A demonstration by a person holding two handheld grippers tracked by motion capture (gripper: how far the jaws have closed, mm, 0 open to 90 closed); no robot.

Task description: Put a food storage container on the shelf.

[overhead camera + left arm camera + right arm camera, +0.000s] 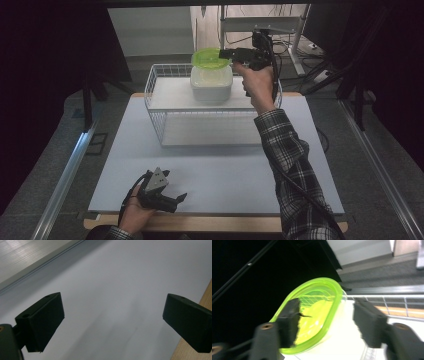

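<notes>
Though open — right tool (226, 54) at green lid (210, 58)

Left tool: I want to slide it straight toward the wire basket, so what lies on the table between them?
Nothing: in the high view the table is bare between the left tool and the wire basket.

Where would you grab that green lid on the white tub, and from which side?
Probably by its thin raised rim, from the right, where the right gripper already reaches in with jaws apart. The green lid is a wide, shallow disc on the white tub, too broad to span, so pinching the edge seems easiest.
</notes>
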